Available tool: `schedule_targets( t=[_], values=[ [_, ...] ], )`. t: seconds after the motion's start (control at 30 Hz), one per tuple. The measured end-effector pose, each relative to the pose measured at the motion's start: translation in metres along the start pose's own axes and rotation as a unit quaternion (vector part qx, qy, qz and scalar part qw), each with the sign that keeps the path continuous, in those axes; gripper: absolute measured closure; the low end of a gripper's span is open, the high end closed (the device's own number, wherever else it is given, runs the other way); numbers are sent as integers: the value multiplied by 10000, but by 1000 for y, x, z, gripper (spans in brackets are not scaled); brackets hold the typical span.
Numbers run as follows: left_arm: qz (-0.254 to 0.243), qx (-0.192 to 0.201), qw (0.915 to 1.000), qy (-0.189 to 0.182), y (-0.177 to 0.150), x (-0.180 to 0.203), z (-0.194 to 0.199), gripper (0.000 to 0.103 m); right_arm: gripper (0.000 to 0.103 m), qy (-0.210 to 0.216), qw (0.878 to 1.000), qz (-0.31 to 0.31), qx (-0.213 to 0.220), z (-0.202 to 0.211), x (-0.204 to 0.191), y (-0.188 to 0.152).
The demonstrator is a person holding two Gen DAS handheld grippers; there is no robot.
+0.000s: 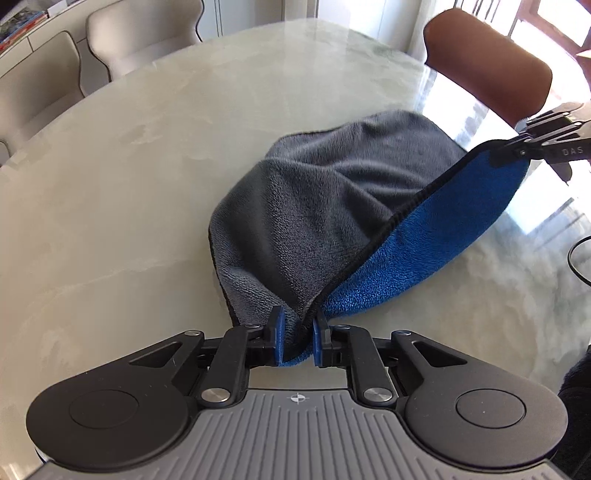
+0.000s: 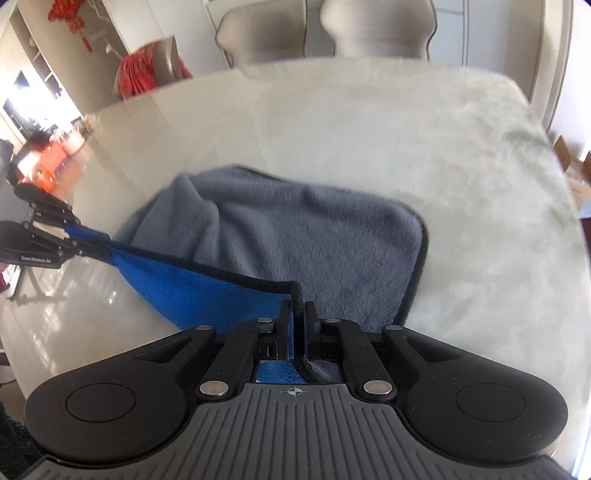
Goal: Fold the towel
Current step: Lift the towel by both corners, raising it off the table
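Above the glossy marble bench (image 1: 147, 166), left tongs (image 1: 298, 332) and right tongs (image 2: 298, 321) each pinch a raised corner of the plush grey-blue towel (image 1: 314, 192).

Broad bare marble table (image 1: 129, 177) to the left of and beyond the towel (image 1: 332, 206), open for passage out to the rim. Blocked along the near edge by the lifted towel hem, stretched between left gripper (image 1: 298, 334) and right gripper (image 2: 298, 325), both clamped on it. Hemmed past the rim by beige chairs (image 1: 140, 33) and a brown chair (image 1: 491, 70).
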State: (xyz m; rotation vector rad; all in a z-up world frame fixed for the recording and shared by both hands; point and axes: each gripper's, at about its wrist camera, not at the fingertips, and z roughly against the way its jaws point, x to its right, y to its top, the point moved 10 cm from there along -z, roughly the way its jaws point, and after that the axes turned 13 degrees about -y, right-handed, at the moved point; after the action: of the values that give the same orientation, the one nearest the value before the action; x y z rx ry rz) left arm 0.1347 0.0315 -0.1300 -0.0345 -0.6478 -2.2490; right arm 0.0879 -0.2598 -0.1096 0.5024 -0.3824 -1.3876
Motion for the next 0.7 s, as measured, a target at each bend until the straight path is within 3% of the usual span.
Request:
schedule_targets(
  t=[0.27, 0.47, 0.7],
  values=[
    [-364, 638, 9968, 306, 24, 23, 65, 91, 97, -196, 9913, 459, 1220, 91, 0, 44],
    [-712, 962, 9917, 469, 48, 38, 108, 91, 97, -276, 9719, 1012, 2106, 143, -8, 95],
    [-857, 1024, 9882, 755, 76, 28, 131, 95, 97, -381, 9569, 1207, 2614, 167, 4, 146]
  ],
)
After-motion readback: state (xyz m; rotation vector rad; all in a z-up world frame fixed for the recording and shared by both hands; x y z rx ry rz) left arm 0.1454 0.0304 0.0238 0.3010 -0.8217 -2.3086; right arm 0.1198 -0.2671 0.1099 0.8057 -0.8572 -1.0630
